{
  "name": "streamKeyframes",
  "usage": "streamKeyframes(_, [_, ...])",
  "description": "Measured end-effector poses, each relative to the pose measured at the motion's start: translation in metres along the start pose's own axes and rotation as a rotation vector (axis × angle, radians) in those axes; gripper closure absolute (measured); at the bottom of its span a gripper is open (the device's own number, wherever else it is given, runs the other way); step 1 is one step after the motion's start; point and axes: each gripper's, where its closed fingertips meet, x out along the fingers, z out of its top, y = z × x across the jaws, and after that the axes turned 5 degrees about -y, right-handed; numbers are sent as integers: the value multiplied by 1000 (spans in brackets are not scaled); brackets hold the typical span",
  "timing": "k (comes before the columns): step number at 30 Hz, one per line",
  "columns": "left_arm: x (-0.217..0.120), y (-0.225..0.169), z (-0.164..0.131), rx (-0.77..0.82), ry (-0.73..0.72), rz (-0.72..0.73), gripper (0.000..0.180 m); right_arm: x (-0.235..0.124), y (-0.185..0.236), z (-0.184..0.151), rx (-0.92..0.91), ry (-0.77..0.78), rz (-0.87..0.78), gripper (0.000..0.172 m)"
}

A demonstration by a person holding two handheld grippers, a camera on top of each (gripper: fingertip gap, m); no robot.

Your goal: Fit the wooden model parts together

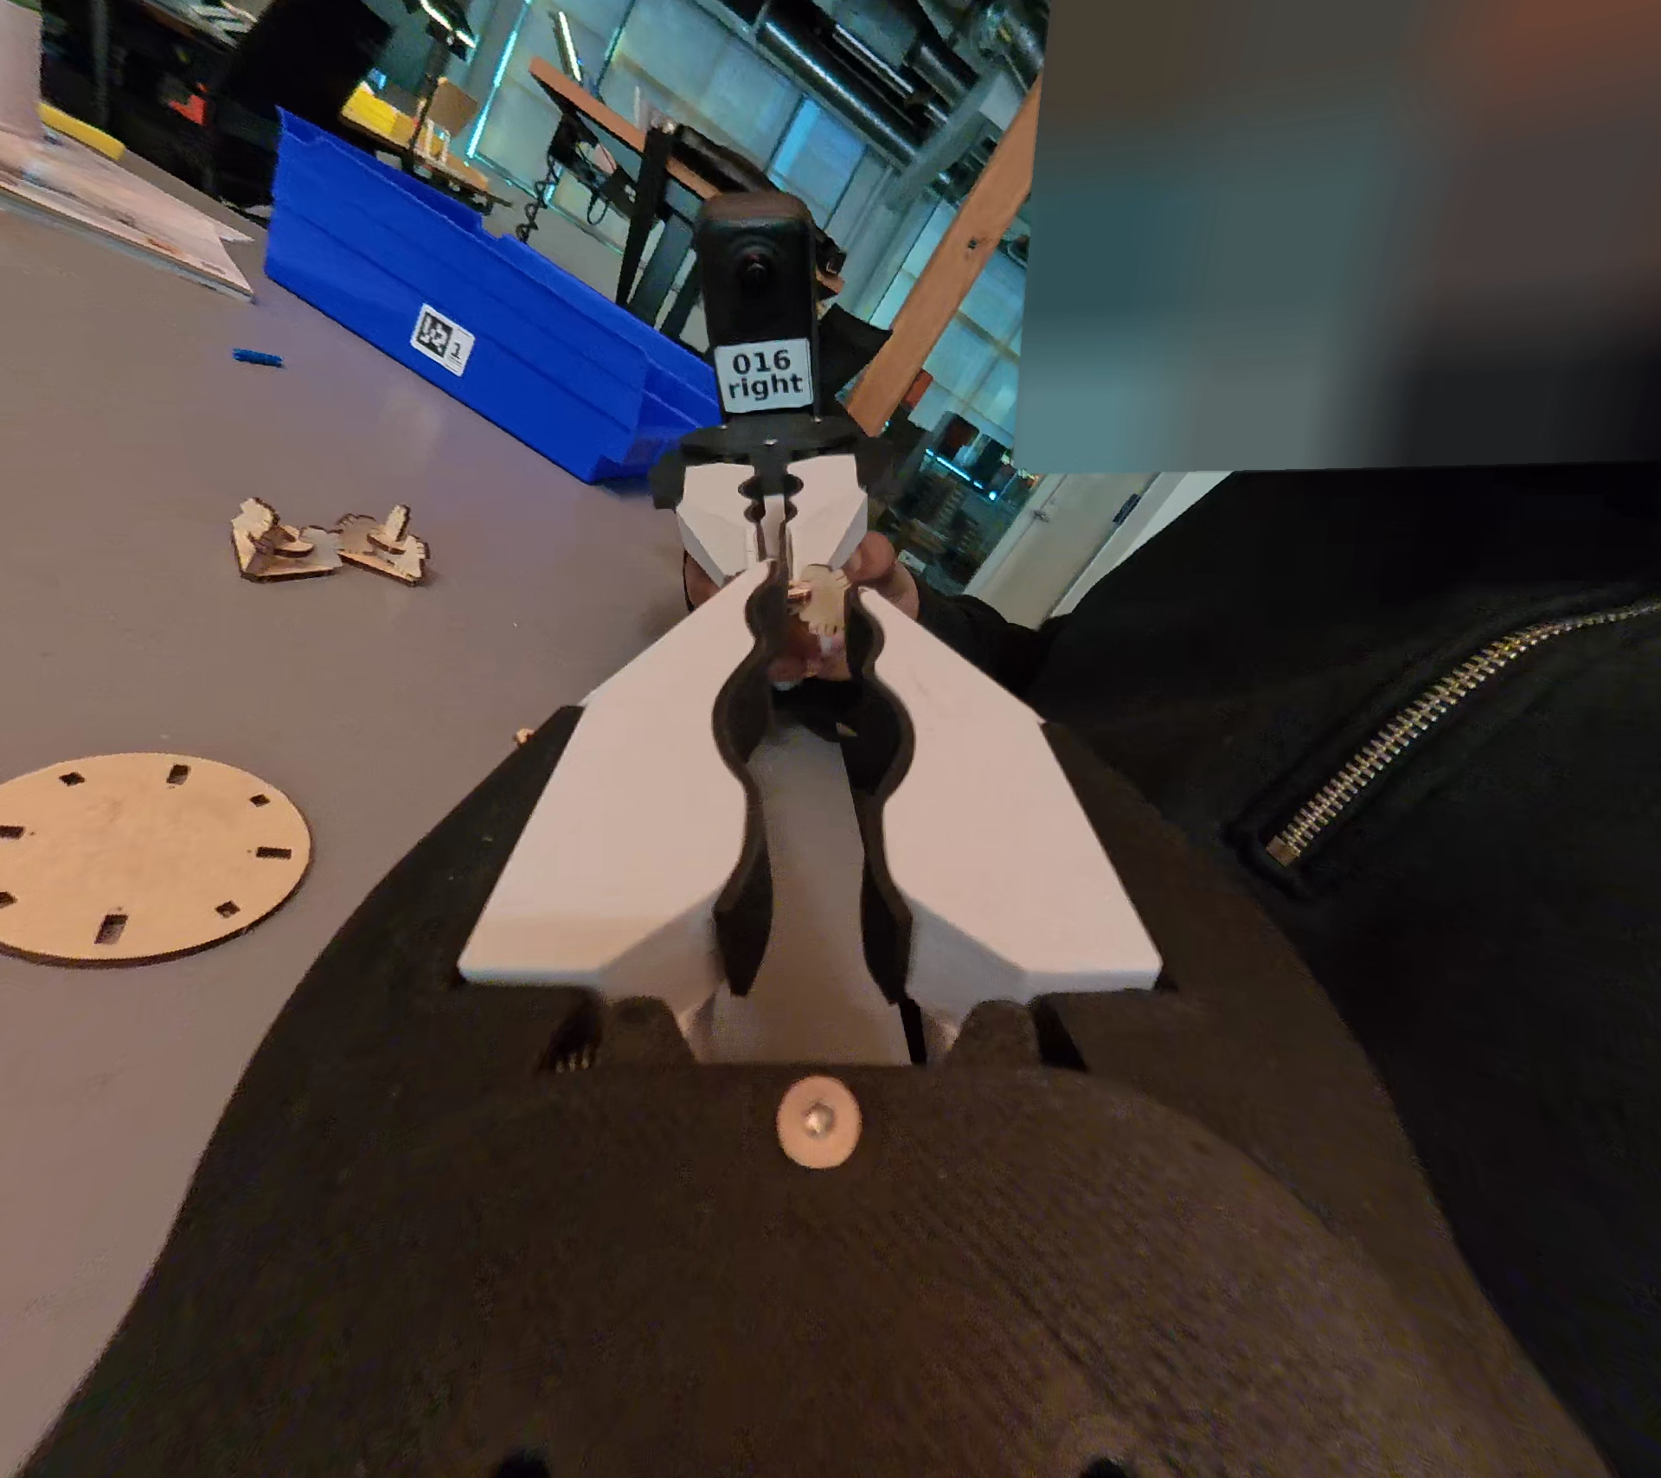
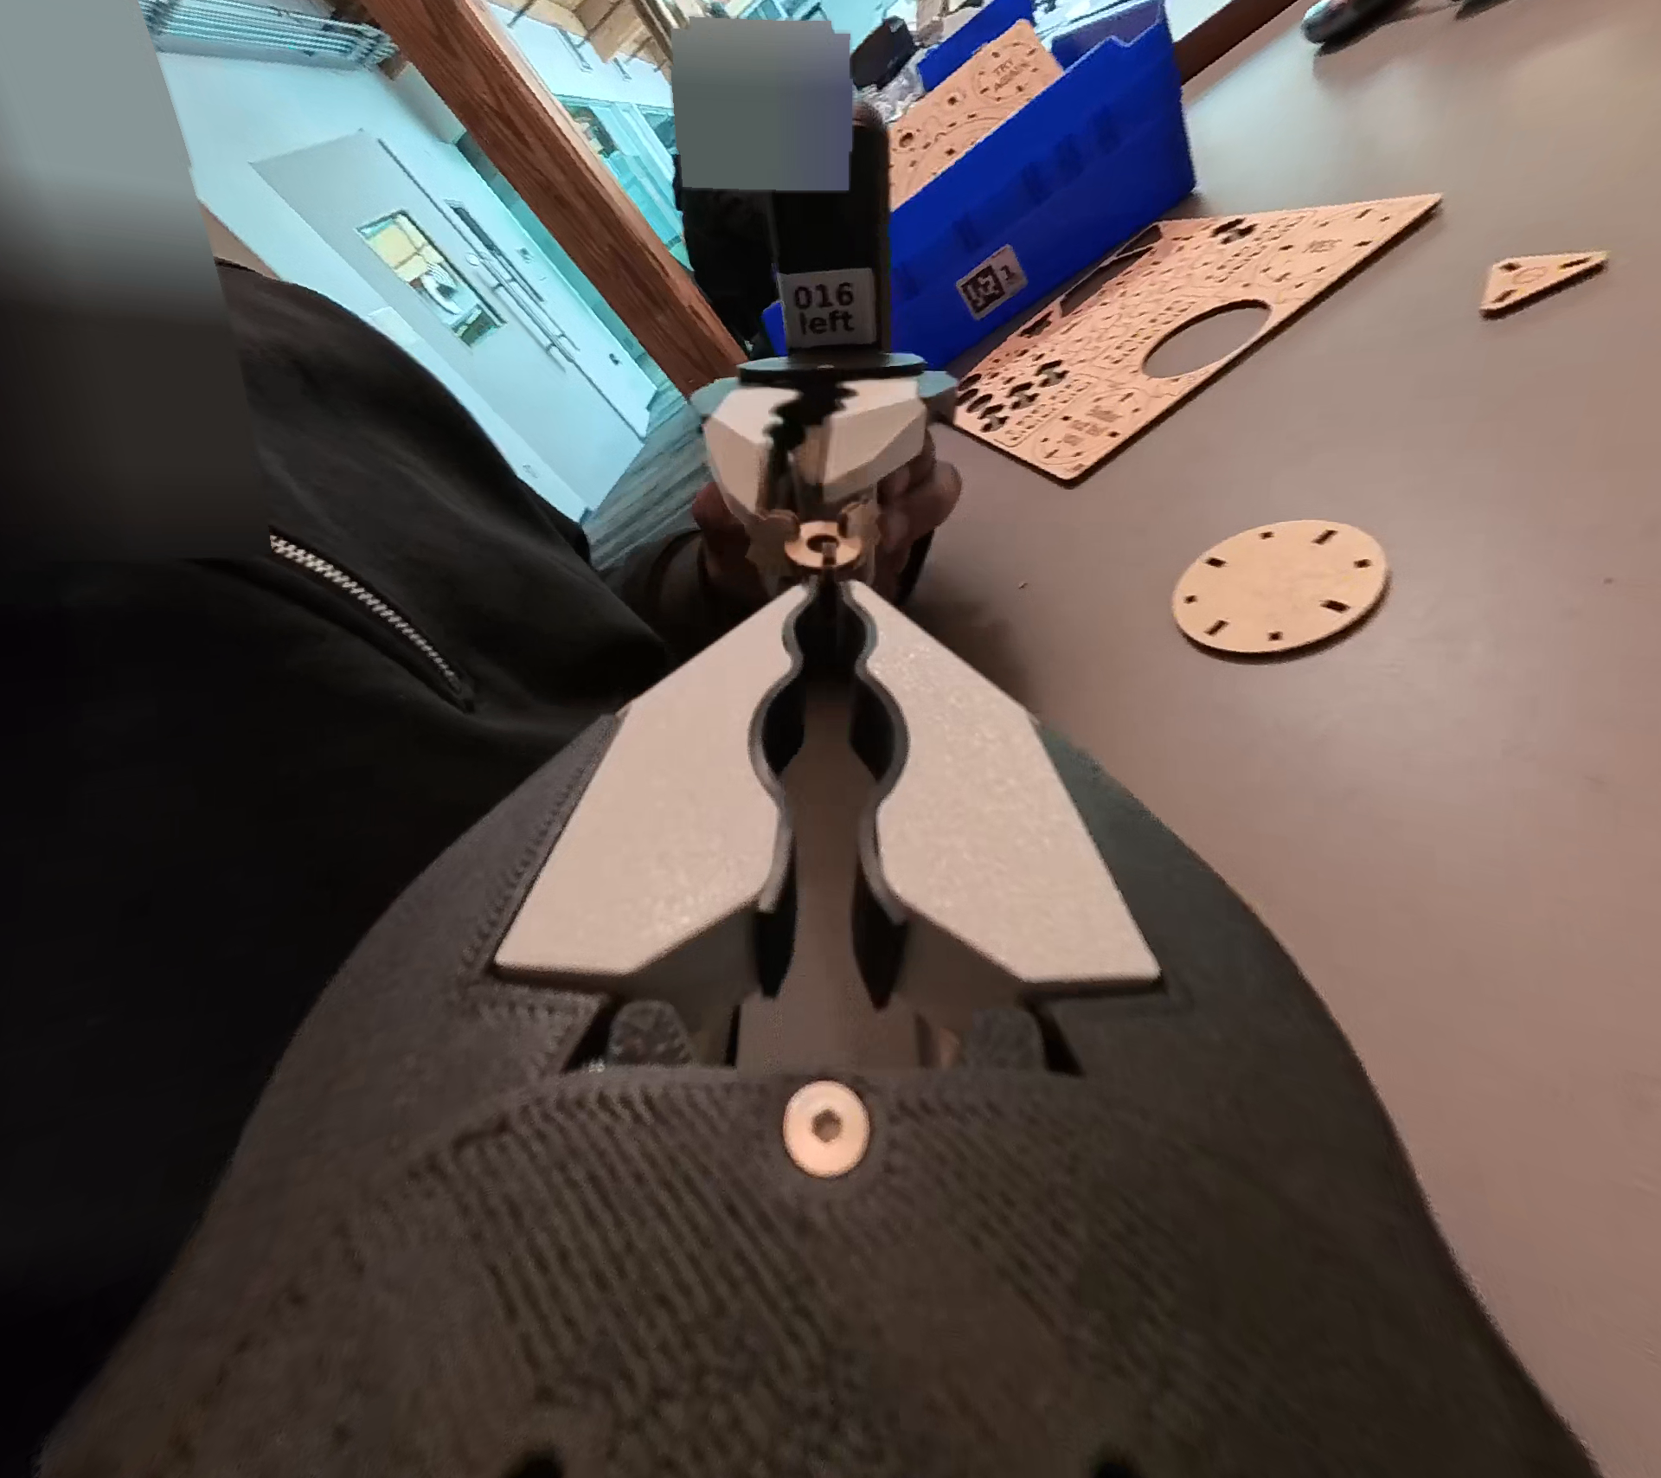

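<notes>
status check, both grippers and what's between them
Left gripper and right gripper tip to tip, small wooden piece between. Slotted disc aside on table.

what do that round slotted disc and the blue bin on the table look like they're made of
Round slotted disc: probably thin laser-cut plywood; pale matte face, darker edges and slots. Blue bin: probably moulded plastic; uniform saturated blue, smooth ribbed walls with a slight sheen.
</notes>
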Motion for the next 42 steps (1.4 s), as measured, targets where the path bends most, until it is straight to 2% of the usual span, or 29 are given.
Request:
streamKeyframes(5, [-2, 4, 4, -8, -22, 18, 169, -12, -9, -2, -28, -3, -77, 172])
streamKeyframes(12, [-2, 9, 4, -23, -26, 44, 165, -59, -55, -19, -168, 101, -450, 172])
streamKeyframes(16, [0, 12, 3, -27, -24, 60, 164, -66, -62, -34, -256, 207, -550, 171])
streamKeyframes(21, [13, 15, -7, -7, 31, 102, 164, -62, -65, -45, -337, 298, -599, 171])
streamKeyframes(24, [17, 39, -26, -91, 142, 252, 155, -61, -67, -48, -353, 321, -610, 171])
streamKeyframes(27, [18, 55, -42, -117, 245, 359, 154, -60, -65, -46, -352, 302, -605, 171])
streamKeyframes(31, [22, 70, -49, -86, 312, 452, 135, -56, -60, -39, -283, 228, -582, 171])
streamKeyframes(34, [26, 70, -62, -98, 390, 447, 128, -57, -62, -39, -235, 204, -615, 172])
streamKeyframes(39, [28, 70, -69, -127, 425, 440, 123, -58, -64, -48, -218, 233, -688, 171])
streamKeyframes(42, [32, 68, -77, -167, 478, 405, 126, -57, -63, -48, -227, 221, -720, 171])
